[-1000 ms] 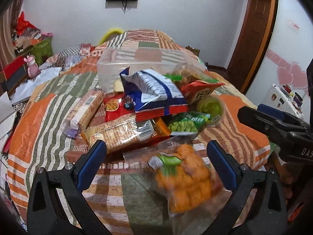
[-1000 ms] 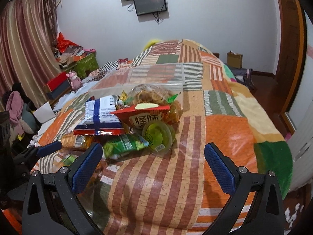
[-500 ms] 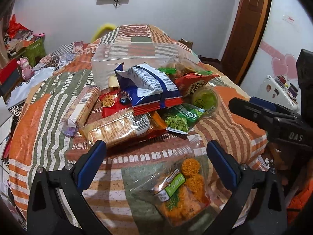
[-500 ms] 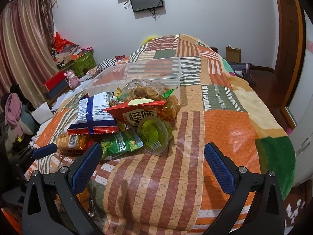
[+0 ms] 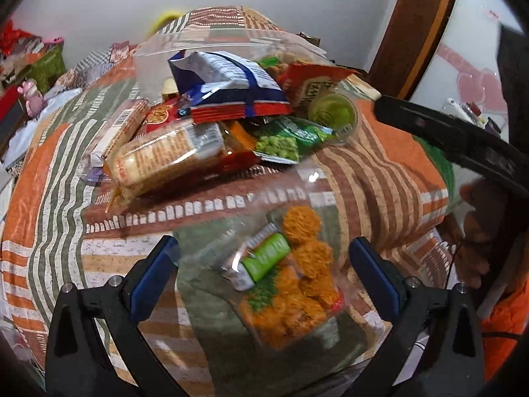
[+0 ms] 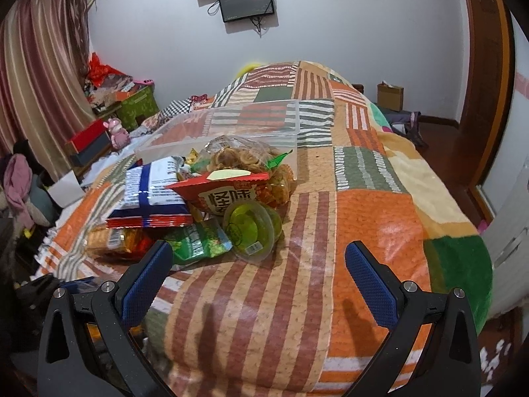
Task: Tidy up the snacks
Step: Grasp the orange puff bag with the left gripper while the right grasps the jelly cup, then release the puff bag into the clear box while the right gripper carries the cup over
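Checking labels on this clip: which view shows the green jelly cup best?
The right wrist view. The green jelly cup lies on its side there, near centre, label sticker visible. In the left wrist view the cup is farther off, smaller and blurred beside the pea packet.

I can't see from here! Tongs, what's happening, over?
Both tongs open, left tongs over clear bag of orange puffs. Snack pile unsorted; clear bin behind. Nothing blocking.

left gripper (image 5: 264,264) — jaws wide | right gripper (image 6: 259,269) — jaws wide
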Demonstrator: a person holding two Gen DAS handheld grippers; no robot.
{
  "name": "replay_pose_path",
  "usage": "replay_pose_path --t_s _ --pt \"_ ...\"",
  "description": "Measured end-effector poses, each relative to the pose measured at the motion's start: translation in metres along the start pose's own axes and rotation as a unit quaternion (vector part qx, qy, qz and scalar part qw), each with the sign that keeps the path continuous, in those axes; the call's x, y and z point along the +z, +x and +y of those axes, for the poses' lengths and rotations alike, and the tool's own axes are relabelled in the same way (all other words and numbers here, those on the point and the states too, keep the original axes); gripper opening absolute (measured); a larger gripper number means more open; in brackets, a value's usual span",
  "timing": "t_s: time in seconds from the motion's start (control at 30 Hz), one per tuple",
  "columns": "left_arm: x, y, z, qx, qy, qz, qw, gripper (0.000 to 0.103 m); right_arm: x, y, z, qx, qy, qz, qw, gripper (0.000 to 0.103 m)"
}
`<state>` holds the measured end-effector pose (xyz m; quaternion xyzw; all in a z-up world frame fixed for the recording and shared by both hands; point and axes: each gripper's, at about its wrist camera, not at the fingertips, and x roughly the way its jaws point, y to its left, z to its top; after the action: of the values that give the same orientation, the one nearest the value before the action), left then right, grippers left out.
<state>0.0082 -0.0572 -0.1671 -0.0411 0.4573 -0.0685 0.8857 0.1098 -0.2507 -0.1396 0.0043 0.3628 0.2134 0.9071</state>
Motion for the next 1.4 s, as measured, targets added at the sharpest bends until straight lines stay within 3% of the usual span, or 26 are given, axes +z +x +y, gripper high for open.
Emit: replay_pose_path --t_s 0.13,0.23,0.57,0.97,1.27,1.33,1.4 --pt "-0.006 0.002 -0.006 0.034 0.010 -0.012 0.9993 0.091 0.001 0.020 -0.003 -0.007 -0.010 0.017 1.000 0.102" --pt "-0.006 -0.001 -0.002 0.037 0.004 -0.023 0.9991 0.081 0.000 0.031 -0.005 0.000 -0.009 0.032 0.999 0.092" --pt "0.003 -0.015 0.019 0.009 -0.017 -0.035 0.9992 0.057 0.004 0.051 -0.016 0.029 0.014 0.060 0.998 0.072" --pt "0.029 -0.054 0.044 0.026 -0.040 -0.095 0.9944 0.056 0.008 0.062 -0.007 0.051 -0.004 0.079 0.996 0.065" --pt "0.058 -0.054 0.065 0.034 -0.063 -0.126 0.9895 0.056 0.010 0.072 -0.004 0.064 0.001 0.085 0.994 0.064" --pt "0.065 -0.053 0.068 0.035 -0.063 -0.131 0.9888 0.056 0.010 0.073 -0.004 0.070 0.001 0.086 0.994 0.059" --pt "0.069 -0.052 0.068 0.036 -0.061 -0.133 0.9885 0.056 0.010 0.074 -0.004 0.081 0.002 0.086 0.993 0.045"
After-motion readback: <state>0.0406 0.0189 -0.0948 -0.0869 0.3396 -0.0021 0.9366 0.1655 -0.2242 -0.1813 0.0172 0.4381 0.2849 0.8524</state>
